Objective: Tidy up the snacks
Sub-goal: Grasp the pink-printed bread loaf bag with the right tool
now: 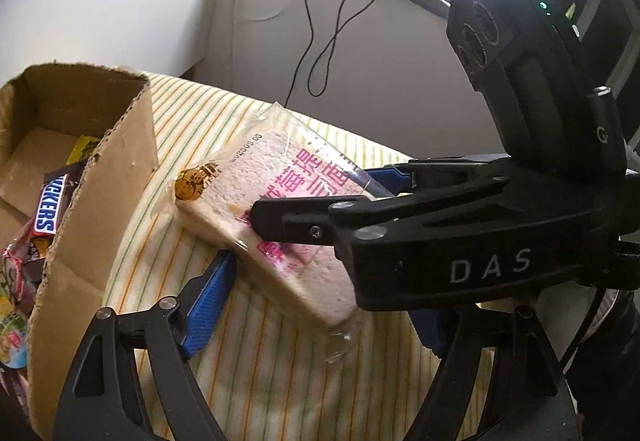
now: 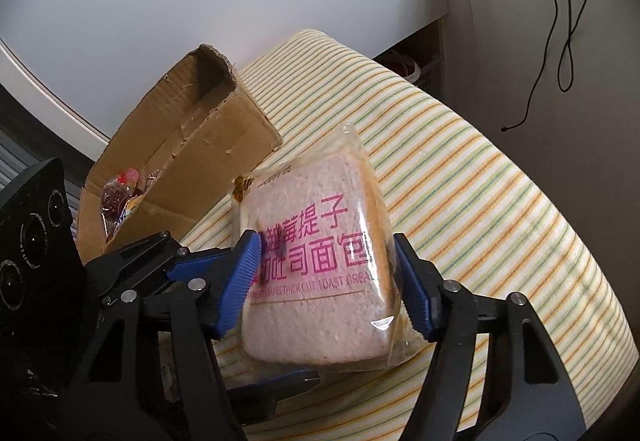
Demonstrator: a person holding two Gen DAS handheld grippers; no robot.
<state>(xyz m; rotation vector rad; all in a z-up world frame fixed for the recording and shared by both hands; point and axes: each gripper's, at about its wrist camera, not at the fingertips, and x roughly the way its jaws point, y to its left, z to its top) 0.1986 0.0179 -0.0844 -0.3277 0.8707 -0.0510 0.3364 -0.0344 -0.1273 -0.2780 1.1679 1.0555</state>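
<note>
I have the packaged toast bread [image 2: 316,273] between the right gripper [image 2: 326,281] pads, one blue pad on each side edge of the slice, closed just to the width of the pack, so the plastic dimples a little where the left pad meets it. The pack looks lifted and tilted above the striped tablecloth [image 2: 480,181], though I cannot tell whether its near corner clears the cloth. My left gripper [image 1: 316,301] sits under and near that same pack with its jaws wide apart and nothing between them; its left blue pad [image 1: 208,305] lies just beside the near edge of the bread.

The cardboard box [image 2: 216,129] stands to the far left, open at the top, with a Snickers bar [image 1: 50,209] and other wrapped sweets already inside. I judge the step in hand is carrying the bread over that box wall and setting it in.

To do it well I keep the squeeze light, since soft bread crushes and the slick film can slip. I raise the pack enough to clear the torn cardboard rim, keep the left tool out of the path, and lower it flat onto the bare far part of the box floor before easing the pads apart
</note>
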